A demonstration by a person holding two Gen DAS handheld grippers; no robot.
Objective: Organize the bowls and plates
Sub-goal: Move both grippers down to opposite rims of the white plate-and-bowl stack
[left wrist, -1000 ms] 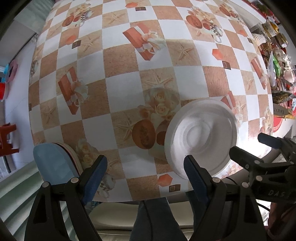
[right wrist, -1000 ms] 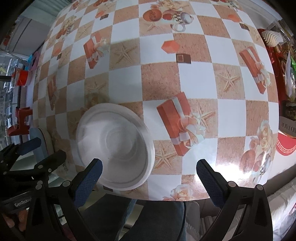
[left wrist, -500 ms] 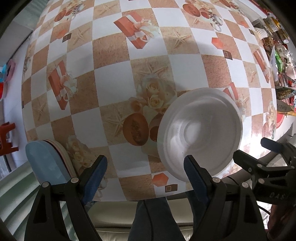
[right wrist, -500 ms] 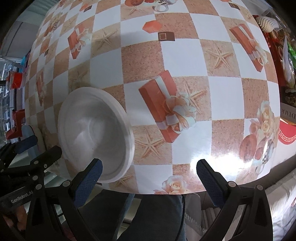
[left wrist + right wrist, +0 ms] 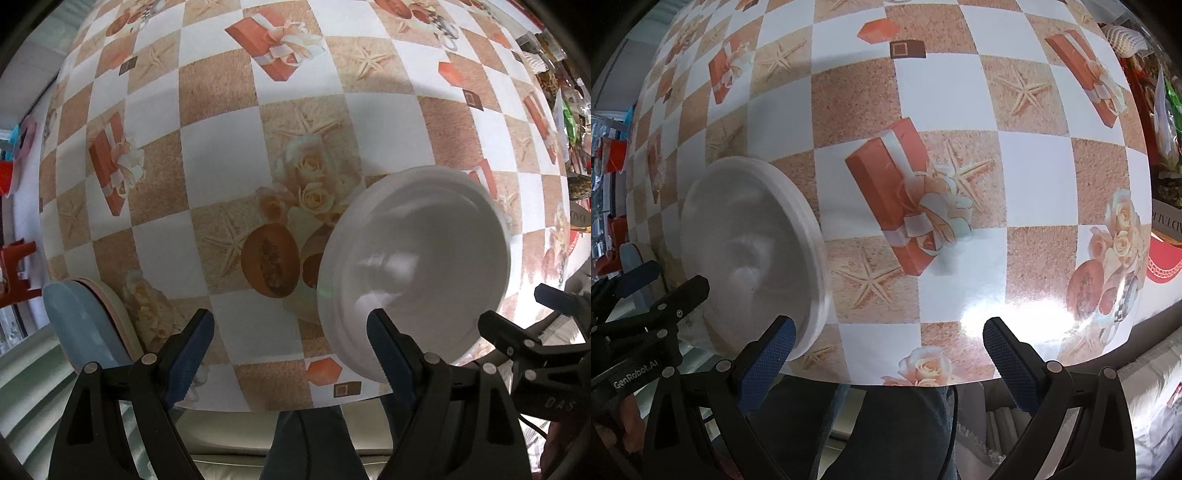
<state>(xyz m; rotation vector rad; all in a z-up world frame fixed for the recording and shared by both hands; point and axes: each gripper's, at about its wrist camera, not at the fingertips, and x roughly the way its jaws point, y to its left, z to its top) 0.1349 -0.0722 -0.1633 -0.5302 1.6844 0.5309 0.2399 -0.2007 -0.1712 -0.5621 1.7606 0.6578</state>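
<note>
Left wrist view: left gripper [image 5: 288, 350] jaws apart, empty; white bowl [image 5: 417, 266] lies lower right, its rim behind the right-hand pad. Stacked plates [image 5: 85, 321] lie lower left.

Right wrist view: right gripper [image 5: 886, 358] jaws apart, empty; bowl [image 5: 750, 251] lies left, rim just beside the left-hand pad. Either gripper looks about equally near.

A white bowl [image 5: 750, 251] sits on the counter [image 5: 942, 96] at the left of the frame, near the counter's near edge, with the checked cloth of starfish and gift boxes filling the rest. The right claw [image 5: 886, 365] stands wide at the bottom with nothing between its blue pads [image 5: 1008, 363]; its left pad overlaps the bowl's rim. The left claw [image 5: 653, 280] reaches in at lower left.
</note>
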